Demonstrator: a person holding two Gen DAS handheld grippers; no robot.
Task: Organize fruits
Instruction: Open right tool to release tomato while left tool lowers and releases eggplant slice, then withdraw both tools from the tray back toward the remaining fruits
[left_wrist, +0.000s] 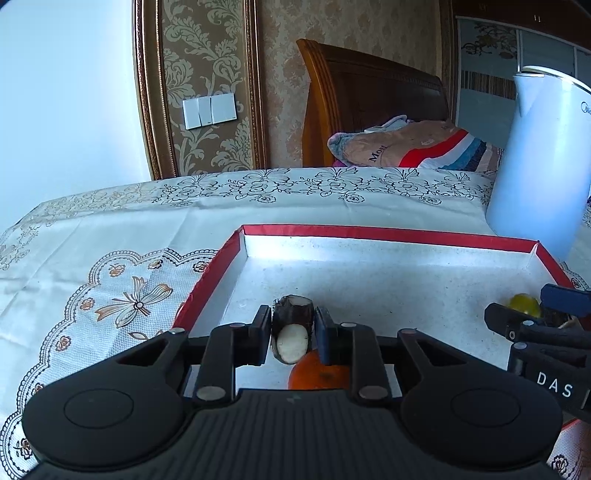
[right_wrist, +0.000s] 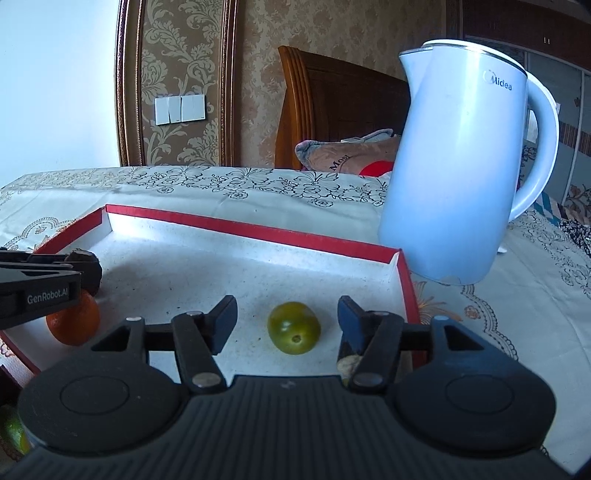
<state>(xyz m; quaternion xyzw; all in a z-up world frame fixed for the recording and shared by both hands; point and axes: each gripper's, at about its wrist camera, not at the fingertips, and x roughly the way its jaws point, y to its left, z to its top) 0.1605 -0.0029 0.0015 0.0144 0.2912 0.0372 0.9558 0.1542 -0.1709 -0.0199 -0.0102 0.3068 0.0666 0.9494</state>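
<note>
My left gripper (left_wrist: 293, 314) is shut on a short dark-skinned cane piece (left_wrist: 291, 341) with a pale cut end, held just above the floor of a red-rimmed white tray (left_wrist: 388, 234). An orange (left_wrist: 317, 374) lies in the tray under that piece. In the right wrist view my right gripper (right_wrist: 287, 306) stands open over the tray (right_wrist: 258, 230). A green round fruit (right_wrist: 293, 328) rests on the tray floor between its fingers, and neither pad touches it. The orange (right_wrist: 74, 321) and the held cane piece (right_wrist: 90, 271) show at the left. Another brownish piece (right_wrist: 347, 363) lies half hidden under the right finger.
A tall white electric kettle (right_wrist: 461, 166) stands on the patterned tablecloth just past the tray's far right corner. A green fruit (right_wrist: 11, 432) lies outside the tray at the near left. A bed with pillows lies beyond the table.
</note>
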